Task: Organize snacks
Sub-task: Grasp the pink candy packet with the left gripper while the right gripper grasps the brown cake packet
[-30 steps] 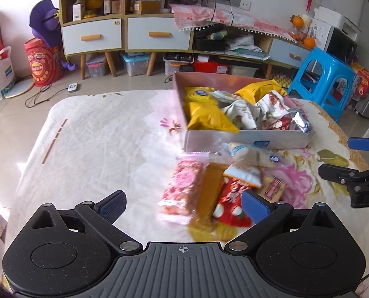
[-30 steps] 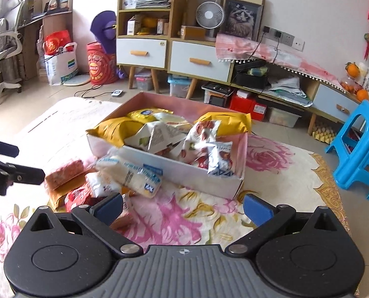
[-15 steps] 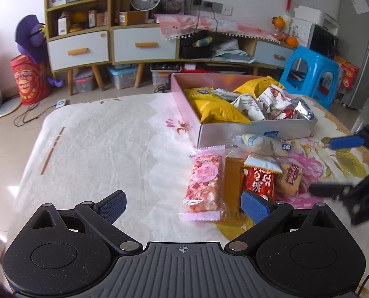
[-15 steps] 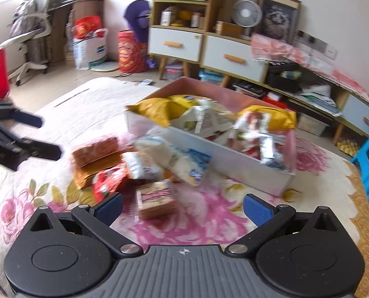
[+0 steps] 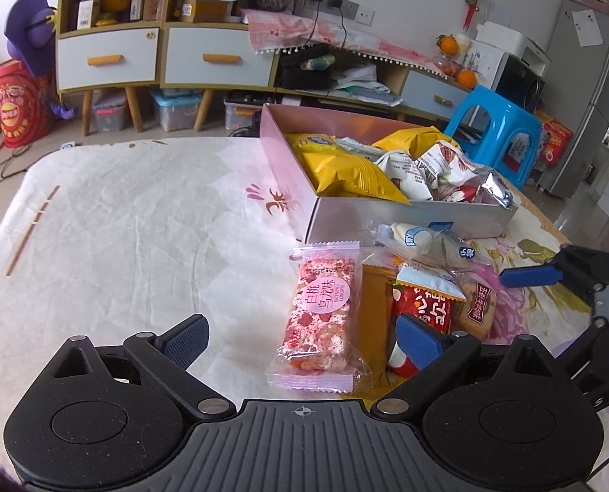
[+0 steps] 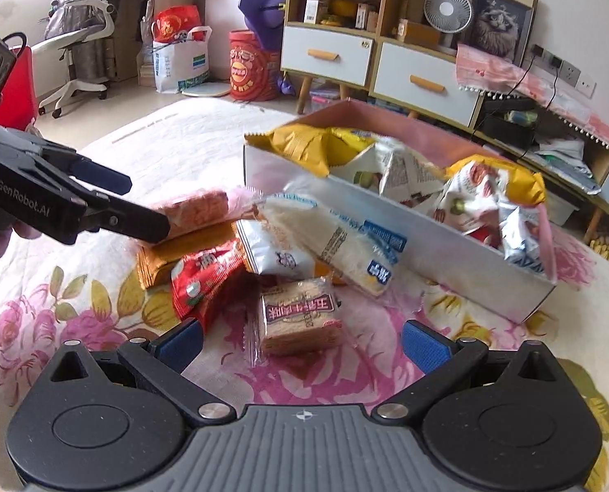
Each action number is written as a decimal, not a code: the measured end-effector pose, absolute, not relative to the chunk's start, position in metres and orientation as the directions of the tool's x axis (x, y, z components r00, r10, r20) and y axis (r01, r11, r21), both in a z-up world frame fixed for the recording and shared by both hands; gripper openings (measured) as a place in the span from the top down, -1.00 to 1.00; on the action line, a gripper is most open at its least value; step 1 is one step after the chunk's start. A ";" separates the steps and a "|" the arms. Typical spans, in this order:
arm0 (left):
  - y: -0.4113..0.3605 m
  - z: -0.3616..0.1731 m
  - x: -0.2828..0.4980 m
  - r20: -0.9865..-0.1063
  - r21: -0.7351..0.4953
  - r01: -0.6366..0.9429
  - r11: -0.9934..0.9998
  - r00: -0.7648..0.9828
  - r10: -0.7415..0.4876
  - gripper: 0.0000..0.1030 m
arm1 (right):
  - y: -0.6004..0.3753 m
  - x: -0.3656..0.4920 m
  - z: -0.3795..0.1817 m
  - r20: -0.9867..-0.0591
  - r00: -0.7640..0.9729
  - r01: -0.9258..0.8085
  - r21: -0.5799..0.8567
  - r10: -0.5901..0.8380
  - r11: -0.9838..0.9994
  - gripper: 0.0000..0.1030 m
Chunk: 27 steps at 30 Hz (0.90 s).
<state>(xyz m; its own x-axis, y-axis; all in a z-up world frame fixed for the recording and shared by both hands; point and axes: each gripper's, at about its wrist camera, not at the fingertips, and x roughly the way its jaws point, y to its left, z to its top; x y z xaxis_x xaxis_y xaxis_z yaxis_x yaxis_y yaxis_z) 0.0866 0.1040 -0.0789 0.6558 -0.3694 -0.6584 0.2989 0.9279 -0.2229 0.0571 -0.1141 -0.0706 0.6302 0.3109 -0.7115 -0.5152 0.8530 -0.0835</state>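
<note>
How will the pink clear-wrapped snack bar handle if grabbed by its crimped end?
The pink clear-wrapped snack bar looks like a chunky block inside loose film, so probably light but stiff. Its flat crimped ends would likely flop and slip; gripping across the block seems safer, though it may crumble.

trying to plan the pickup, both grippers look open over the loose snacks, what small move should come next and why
Probably lower the right gripper onto the brown cracker pack and close. Its jaws stand open and empty, the pack lies flat between them, apart from the pile, with the box just beyond. The left gripper is also open, over the pink bar.
</note>
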 end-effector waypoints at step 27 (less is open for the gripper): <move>0.105 -0.087 0.094 -0.630 -0.307 0.274 0.911 0.659 -0.411 0.00 | -0.113 0.062 -0.078 -0.672 0.627 -0.551 -0.025 0.394 0.834 -0.70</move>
<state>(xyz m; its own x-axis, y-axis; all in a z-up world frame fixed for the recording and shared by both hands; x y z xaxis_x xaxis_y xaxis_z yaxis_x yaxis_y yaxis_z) 0.0941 0.1052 -0.0867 0.6592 -0.4106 -0.6299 0.2741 0.9113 -0.3071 0.0624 -0.1126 -0.0778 0.6273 0.3940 -0.6717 -0.5511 0.8341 -0.0253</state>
